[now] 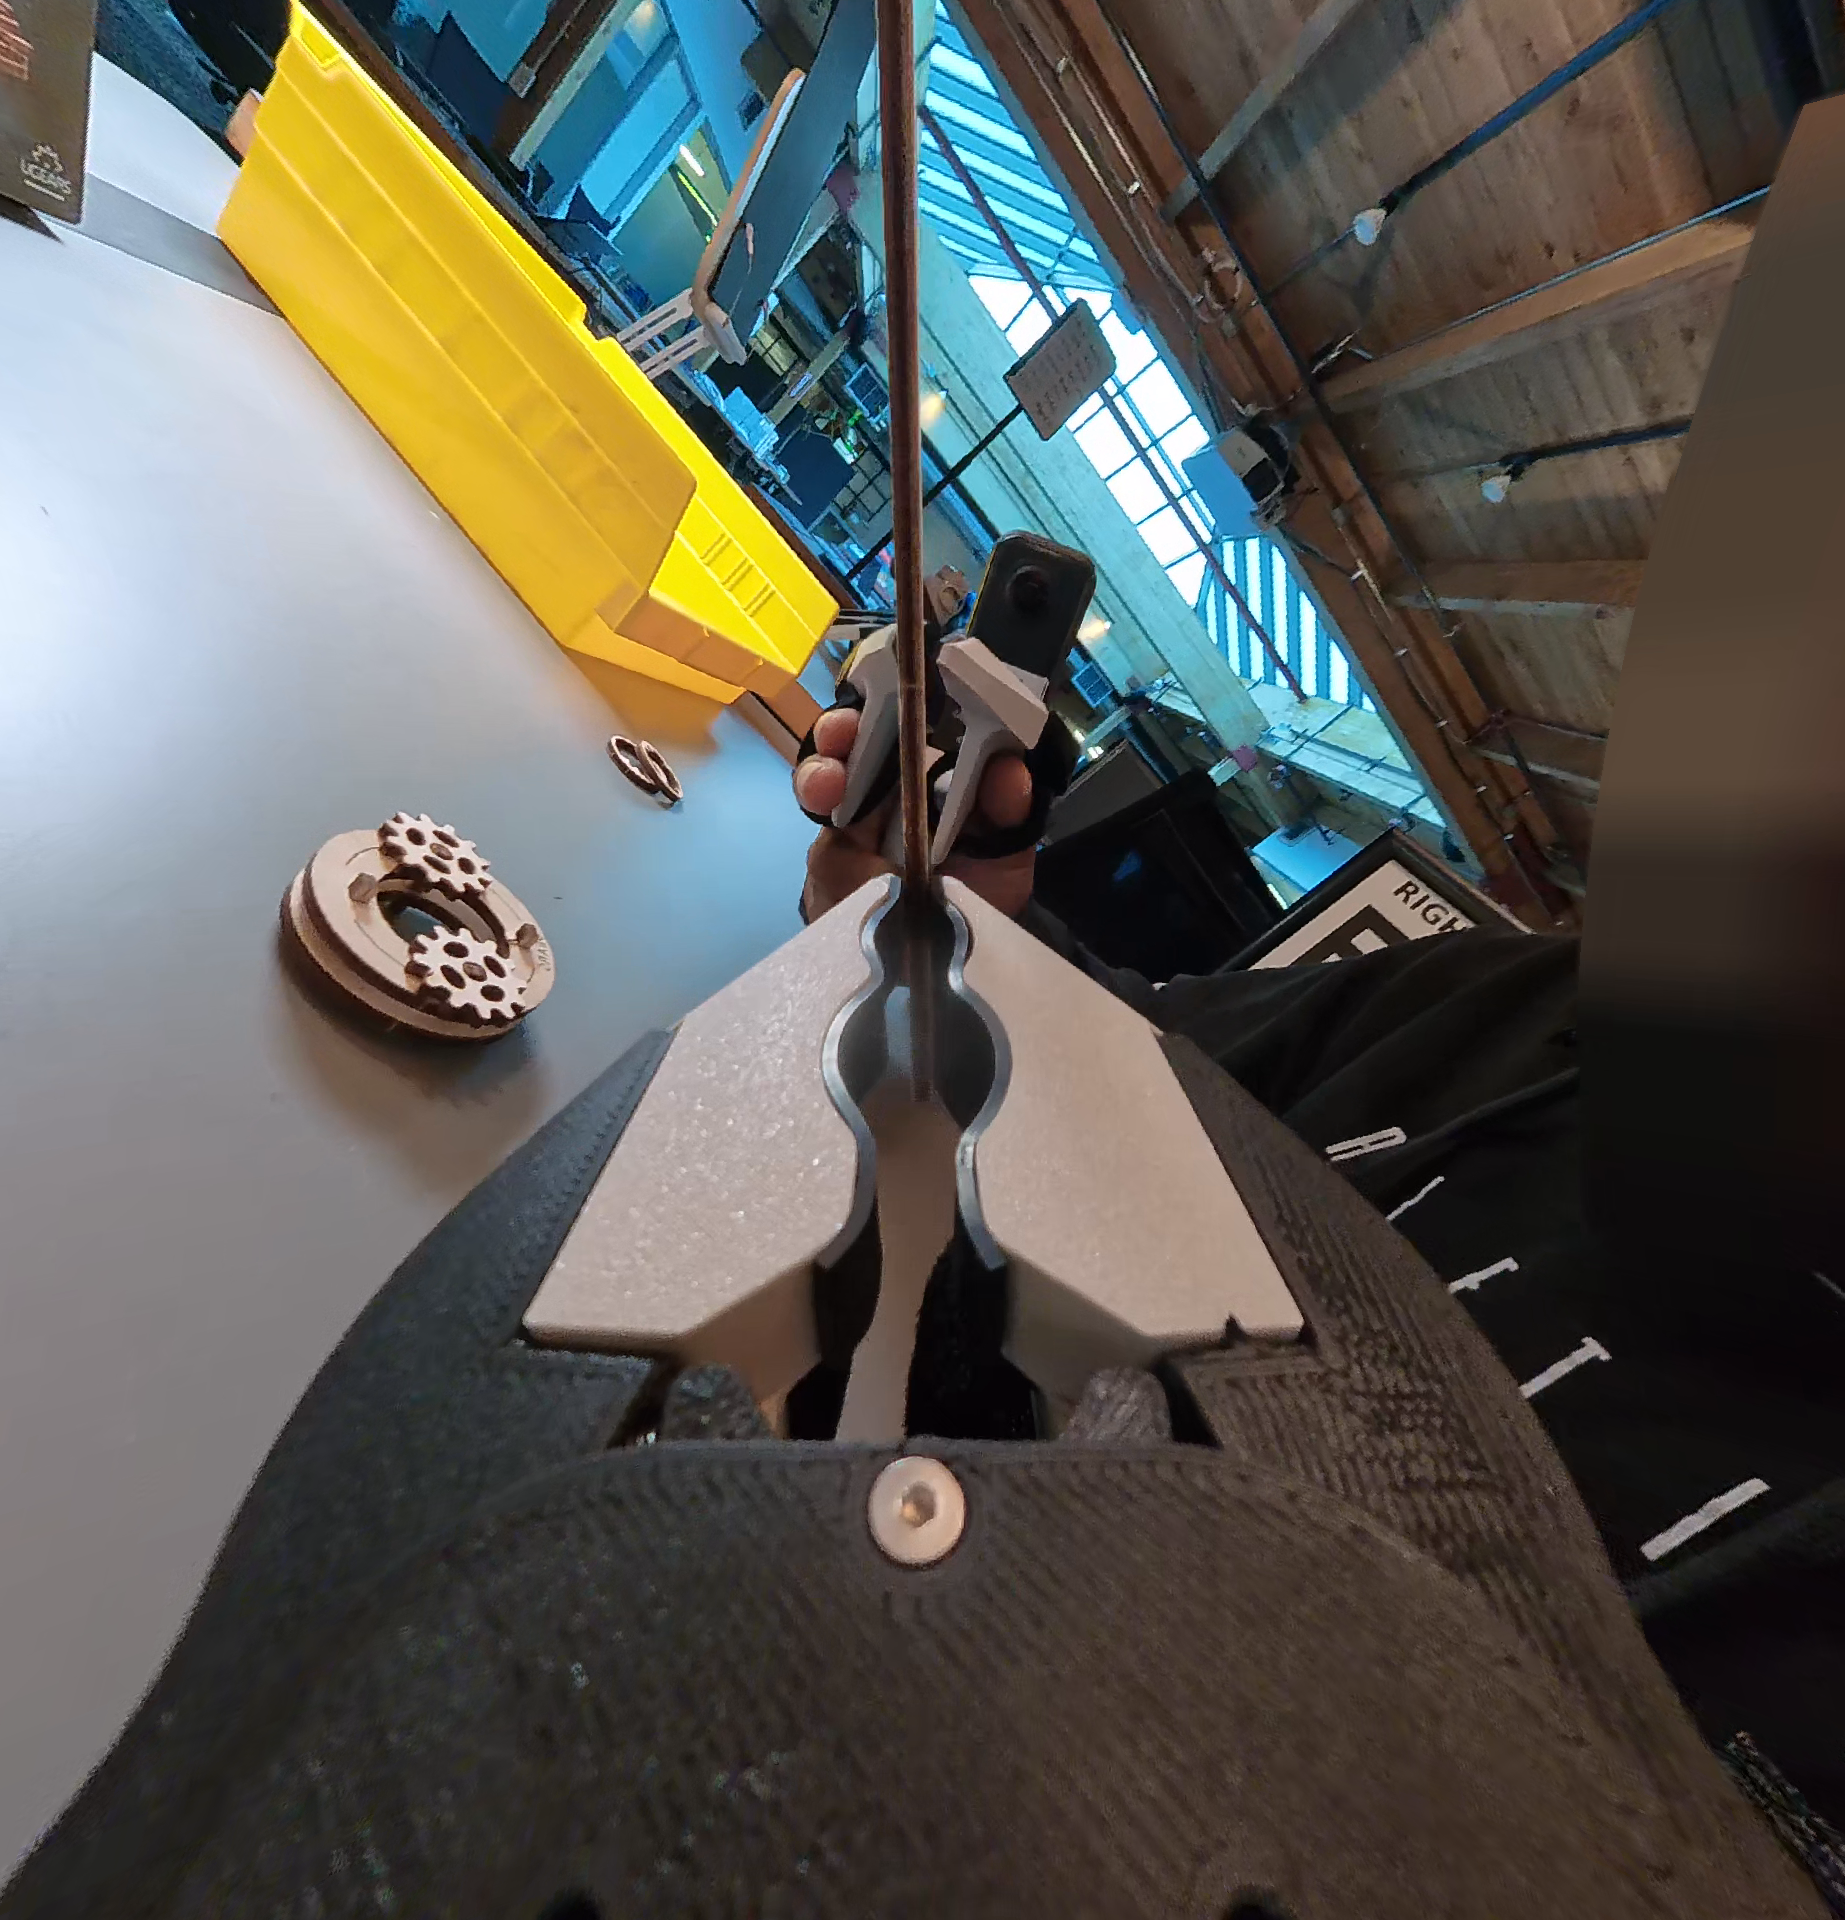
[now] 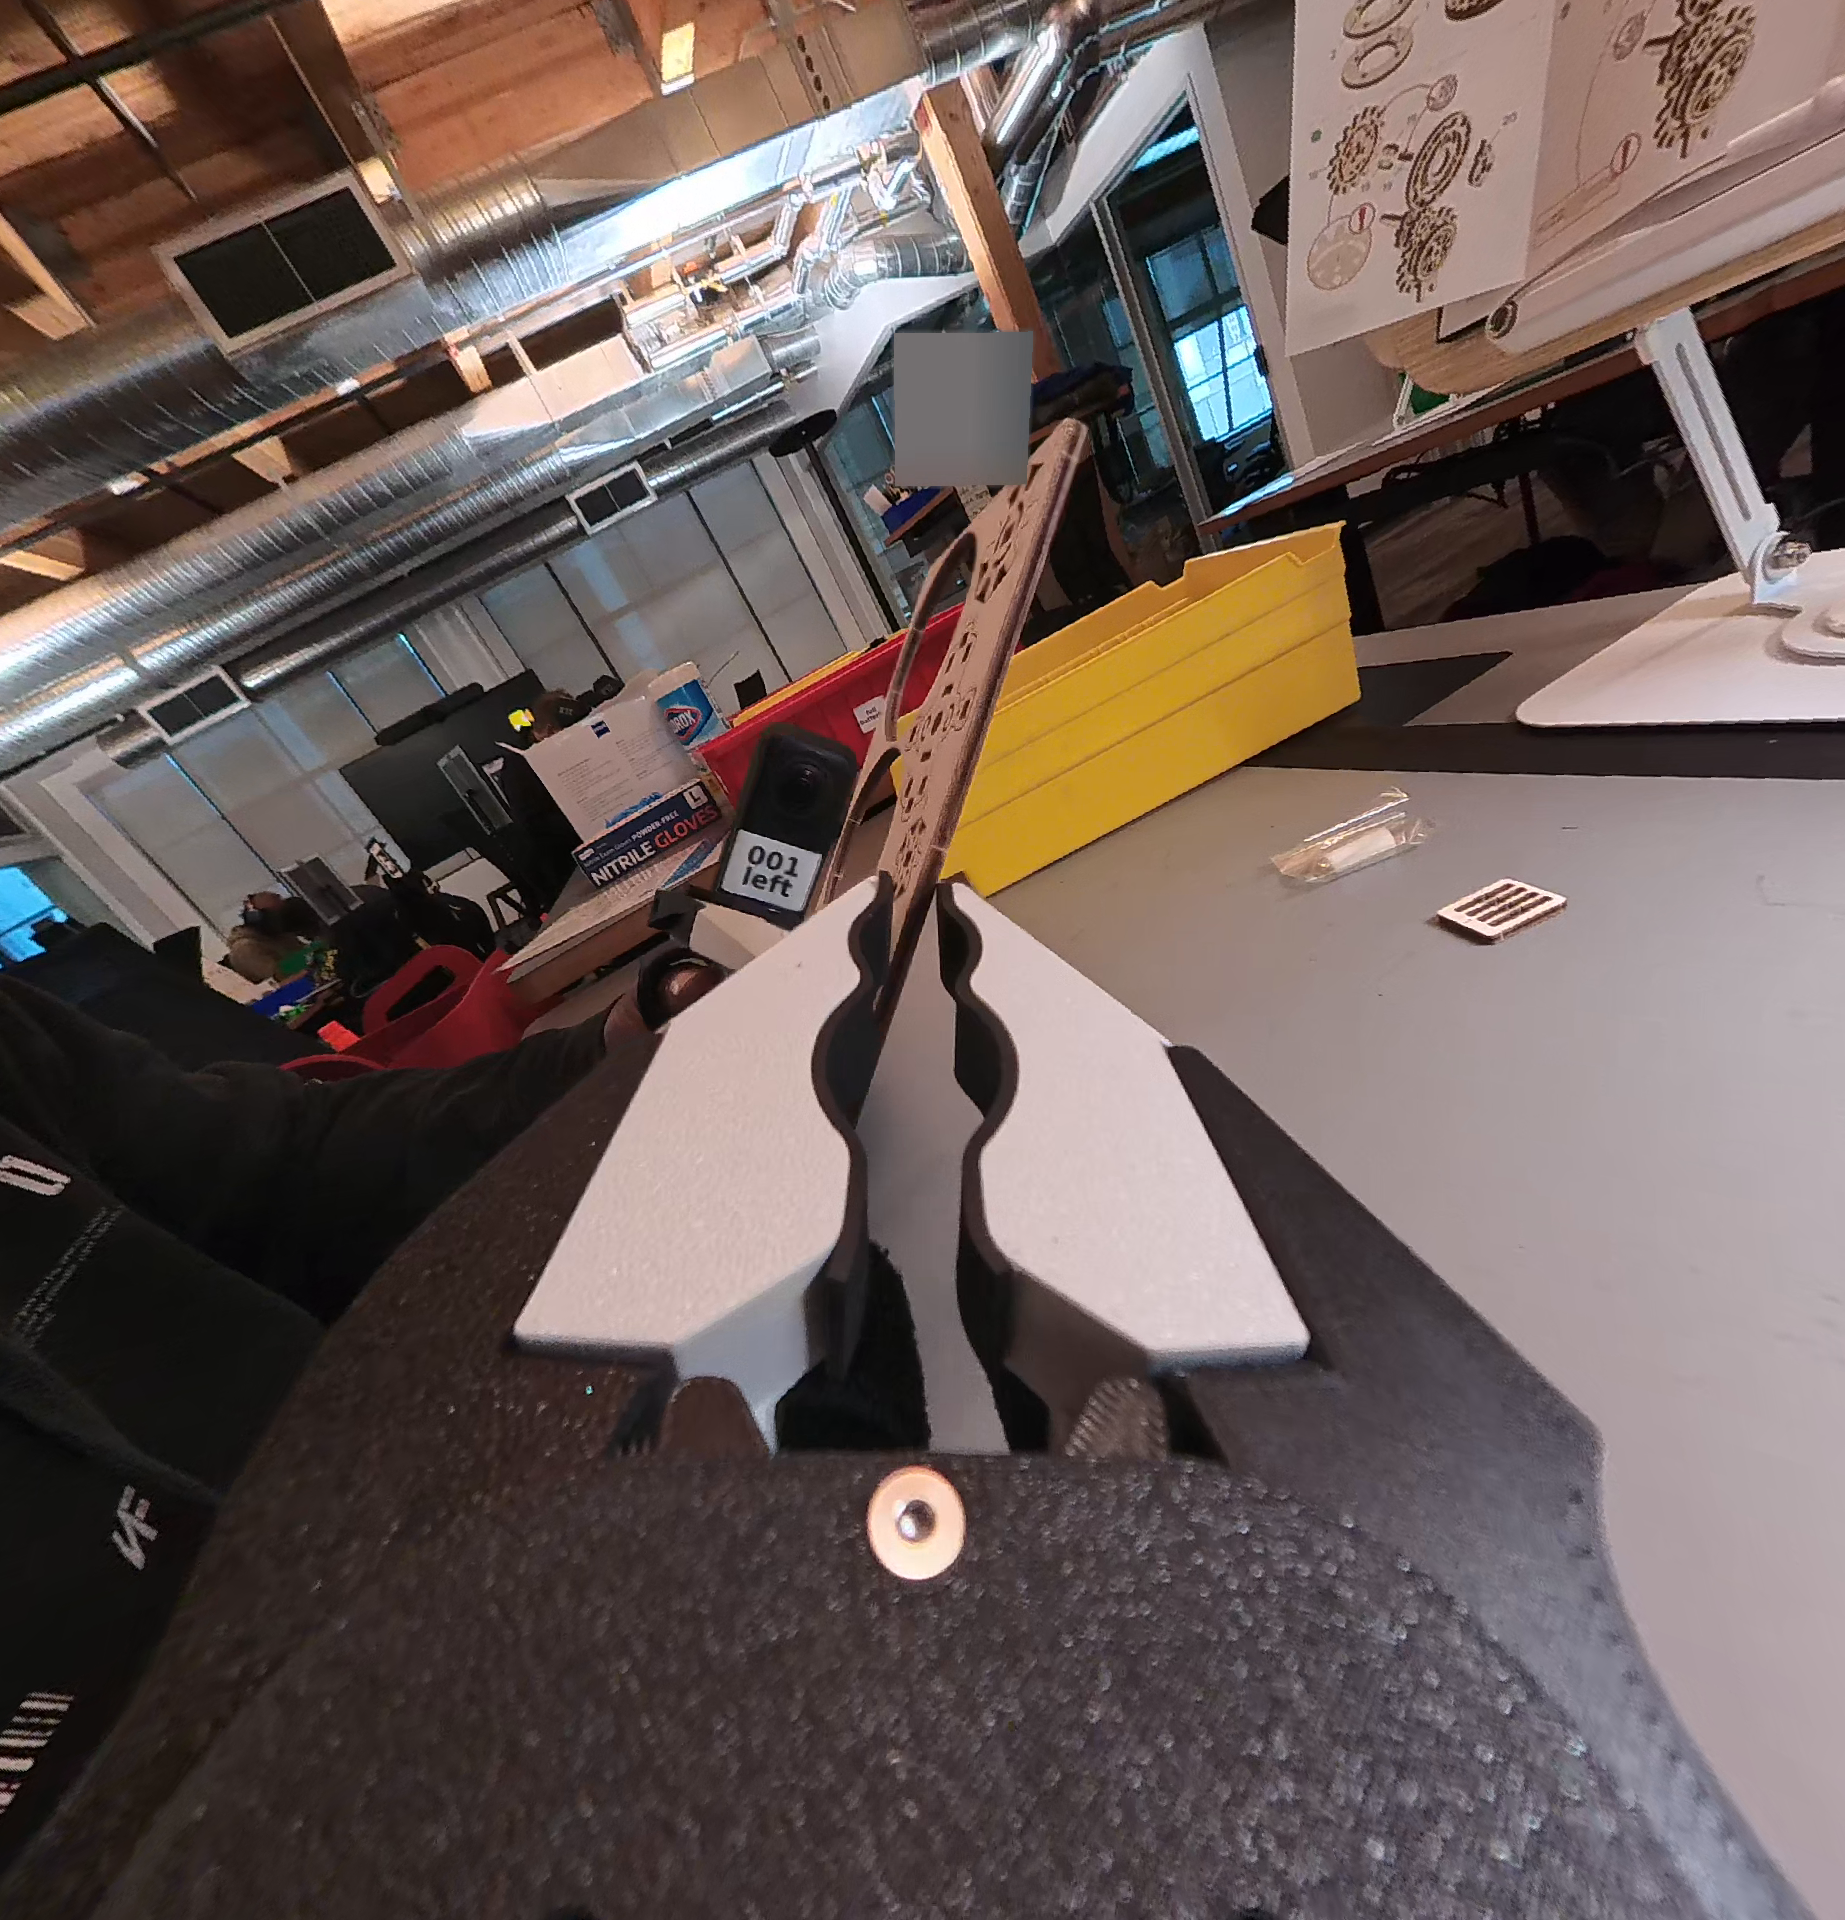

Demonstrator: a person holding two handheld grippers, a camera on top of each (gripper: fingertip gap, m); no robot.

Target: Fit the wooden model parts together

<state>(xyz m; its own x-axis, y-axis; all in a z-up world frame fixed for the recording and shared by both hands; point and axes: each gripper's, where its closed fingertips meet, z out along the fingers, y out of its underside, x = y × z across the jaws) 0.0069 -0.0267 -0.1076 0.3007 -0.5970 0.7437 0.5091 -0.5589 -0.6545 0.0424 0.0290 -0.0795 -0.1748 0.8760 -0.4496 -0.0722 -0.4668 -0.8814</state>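
Both tongs pinch the wooden sheet; only left view shows the gear ring.

Both my wrist views bright, daylit — windows blow out blue-white. Table beside the yellow bin shows soft glare and faint shadows. Strong fisheye bending at edges; dark blurred patch far right of bin.

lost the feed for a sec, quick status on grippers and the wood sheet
Left gripper and right gripper both clamp the wooden sheet, held upright above the table. Gear assembly untouched. Nothing obstructing.
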